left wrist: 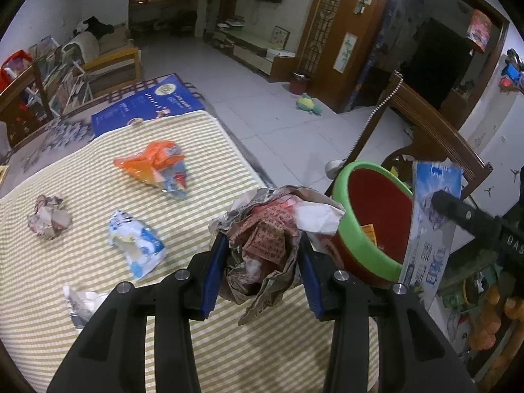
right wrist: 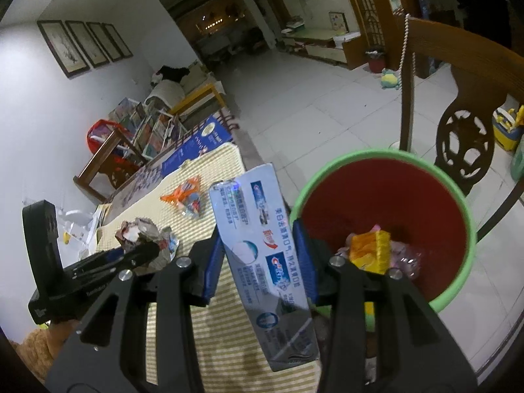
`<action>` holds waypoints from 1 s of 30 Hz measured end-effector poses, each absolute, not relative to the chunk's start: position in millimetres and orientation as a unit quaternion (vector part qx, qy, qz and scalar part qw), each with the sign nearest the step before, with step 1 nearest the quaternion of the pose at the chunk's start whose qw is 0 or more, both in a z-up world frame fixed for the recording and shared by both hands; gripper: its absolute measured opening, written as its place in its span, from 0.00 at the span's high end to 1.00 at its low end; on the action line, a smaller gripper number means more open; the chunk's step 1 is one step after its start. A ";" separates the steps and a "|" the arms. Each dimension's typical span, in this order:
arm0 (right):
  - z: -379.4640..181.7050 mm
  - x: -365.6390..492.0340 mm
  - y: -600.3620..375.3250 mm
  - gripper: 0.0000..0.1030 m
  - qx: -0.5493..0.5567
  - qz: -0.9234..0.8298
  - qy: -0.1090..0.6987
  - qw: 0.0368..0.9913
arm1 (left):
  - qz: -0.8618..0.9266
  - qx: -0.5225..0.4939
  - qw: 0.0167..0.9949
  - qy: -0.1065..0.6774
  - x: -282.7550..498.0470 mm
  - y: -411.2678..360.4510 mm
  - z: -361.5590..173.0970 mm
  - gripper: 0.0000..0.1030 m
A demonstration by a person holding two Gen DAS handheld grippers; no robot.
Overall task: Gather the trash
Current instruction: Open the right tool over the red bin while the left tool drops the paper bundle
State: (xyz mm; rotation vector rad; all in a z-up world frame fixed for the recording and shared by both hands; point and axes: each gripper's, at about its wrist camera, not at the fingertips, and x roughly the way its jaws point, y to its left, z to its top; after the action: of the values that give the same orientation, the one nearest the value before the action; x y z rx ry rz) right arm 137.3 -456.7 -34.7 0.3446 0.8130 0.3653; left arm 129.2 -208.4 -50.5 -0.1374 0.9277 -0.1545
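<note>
My left gripper [left wrist: 262,249] is shut on a crumpled newspaper wad [left wrist: 265,229], held above the striped table mat beside the red bin with a green rim [left wrist: 360,239]. My right gripper [right wrist: 258,239] is shut on a flat toothpaste box [right wrist: 262,245], held at the bin's rim [right wrist: 471,239]; the box also shows in the left wrist view [left wrist: 429,229]. The bin holds a yellow-orange wrapper [right wrist: 370,252] and clear plastic. On the mat lie an orange wrapper [left wrist: 154,167], a blue-white wrapper [left wrist: 137,242], a crumpled paper ball [left wrist: 49,219] and a white scrap [left wrist: 82,301].
A blue book [left wrist: 147,104] lies at the mat's far end. A wooden chair [right wrist: 465,98] stands behind the bin. A bookshelf [right wrist: 147,131] and a tiled floor with a plush toy [left wrist: 308,103] lie beyond the table.
</note>
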 end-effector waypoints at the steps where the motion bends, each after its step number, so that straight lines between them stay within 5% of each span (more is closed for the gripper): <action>1: -31.7 139.8 -463.2 0.61 0.166 0.171 0.385 0.891 | -0.075 -0.065 0.889 0.447 130.5 -211.2 -50.4 0.61; 9: -18.3 162.3 -505.8 0.60 0.152 0.121 0.349 0.917 | -0.086 -0.056 0.888 0.449 137.1 -242.8 -47.2 0.61; 13: -27.5 167.9 -519.5 0.42 0.131 0.088 0.351 0.923 | -0.101 -0.054 0.887 0.448 143.4 -261.9 -44.9 0.61; 30: -62.2 115.1 -594.2 0.42 0.193 0.007 0.376 0.906 | -0.237 -0.017 0.869 0.433 194.5 -389.9 -35.1 0.57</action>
State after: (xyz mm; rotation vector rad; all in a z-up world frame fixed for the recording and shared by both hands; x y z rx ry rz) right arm 115.1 -594.2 -62.2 0.3988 0.7774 0.0134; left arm 194.5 -389.9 -35.1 -0.0364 0.9063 -0.4957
